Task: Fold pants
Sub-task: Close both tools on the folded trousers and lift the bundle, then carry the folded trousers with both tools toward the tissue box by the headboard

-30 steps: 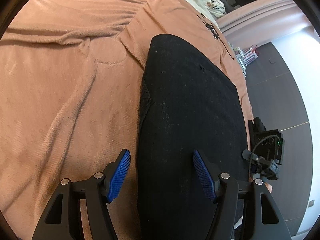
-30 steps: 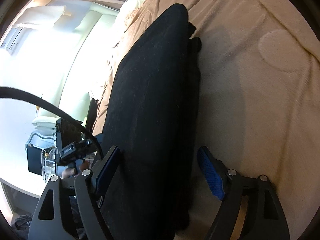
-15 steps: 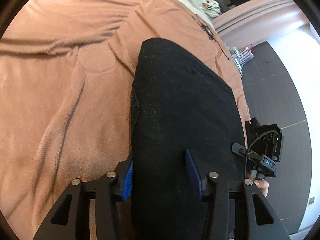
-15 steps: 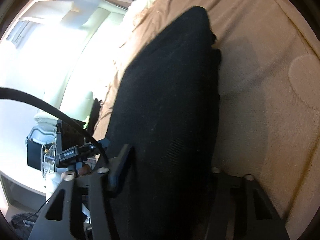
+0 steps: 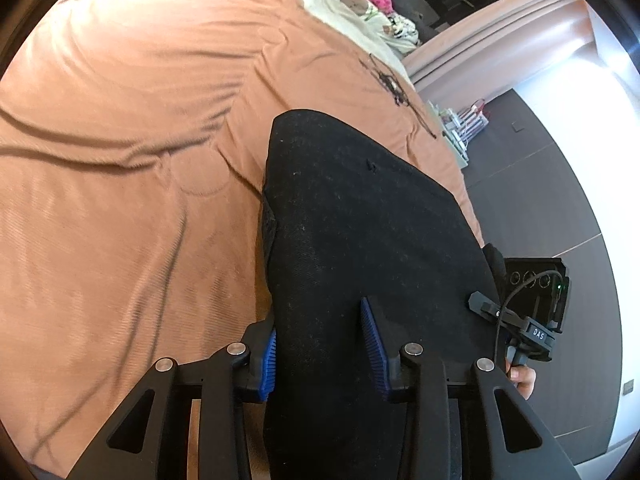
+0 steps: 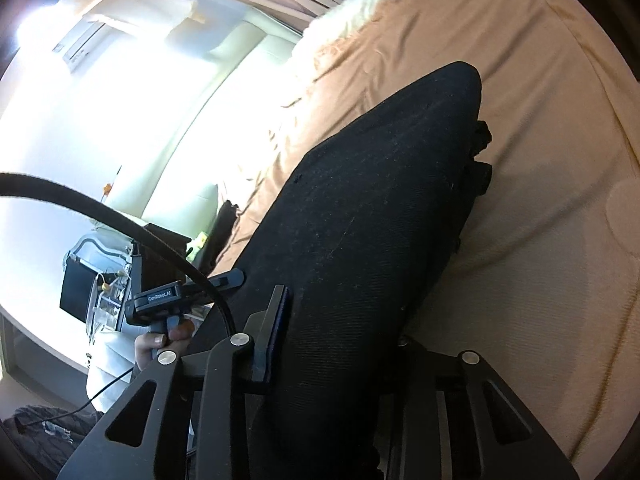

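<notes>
Closing both tongs on the near end of the black pants point(image 5: 360, 232), which run from lower centre toward mid-frame across my bed. My left tongs point(image 5: 324, 350) and right tongs point(image 6: 340, 340) have cloth between the jaws. I judge an even, level lift keeps the fold square. Tan blanket point(image 5: 120, 200) wrinkles at left; dark floor point(image 5: 560, 200) shows at right.
</notes>
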A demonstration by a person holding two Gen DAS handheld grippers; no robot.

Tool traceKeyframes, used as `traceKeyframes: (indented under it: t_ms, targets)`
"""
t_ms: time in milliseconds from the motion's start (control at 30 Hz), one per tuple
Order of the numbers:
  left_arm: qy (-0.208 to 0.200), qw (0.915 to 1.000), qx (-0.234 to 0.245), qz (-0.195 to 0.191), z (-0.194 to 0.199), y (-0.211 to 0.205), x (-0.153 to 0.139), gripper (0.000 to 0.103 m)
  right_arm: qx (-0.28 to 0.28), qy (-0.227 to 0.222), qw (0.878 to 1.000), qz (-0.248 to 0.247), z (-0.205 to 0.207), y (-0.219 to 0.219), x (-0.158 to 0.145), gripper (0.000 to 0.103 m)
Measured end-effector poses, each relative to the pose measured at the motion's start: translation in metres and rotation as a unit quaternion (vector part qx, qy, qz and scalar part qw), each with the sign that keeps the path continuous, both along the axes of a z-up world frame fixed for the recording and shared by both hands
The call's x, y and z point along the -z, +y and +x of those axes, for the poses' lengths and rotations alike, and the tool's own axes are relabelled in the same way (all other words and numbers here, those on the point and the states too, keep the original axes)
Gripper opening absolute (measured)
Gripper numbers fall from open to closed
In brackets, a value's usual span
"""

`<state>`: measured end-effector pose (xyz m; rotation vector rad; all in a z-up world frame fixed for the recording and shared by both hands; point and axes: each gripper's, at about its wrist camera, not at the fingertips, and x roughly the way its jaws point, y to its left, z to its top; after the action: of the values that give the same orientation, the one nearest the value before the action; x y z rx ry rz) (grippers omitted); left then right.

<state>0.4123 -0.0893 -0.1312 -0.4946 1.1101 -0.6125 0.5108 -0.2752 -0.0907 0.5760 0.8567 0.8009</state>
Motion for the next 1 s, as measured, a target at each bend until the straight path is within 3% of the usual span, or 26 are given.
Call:
traceKeyframes:
  t_ms: [467, 800, 1000]
  targets:
    - [-0.042, 0.9984, -0.038, -0.005, -0.011, 0.067, -0.052, 0.038, -0.031, -0.058, 0.998, 0.004, -0.003, 0.058, -0.025, 0.029]
    - [-0.085, 0.993, -0.082, 0.004, -0.033, 0.142, -0.096, 0.034, -0.067, -0.077, 0.995, 0.014, 0.007, 0.102, -0.033, 0.027]
    - [-0.101, 0.9894, -0.104, 0.0, -0.046, 0.189, -0.108, 0.034, -0.087, -0.092, 0.992, 0.018, 0.014, 0.131, -0.04, 0.027]
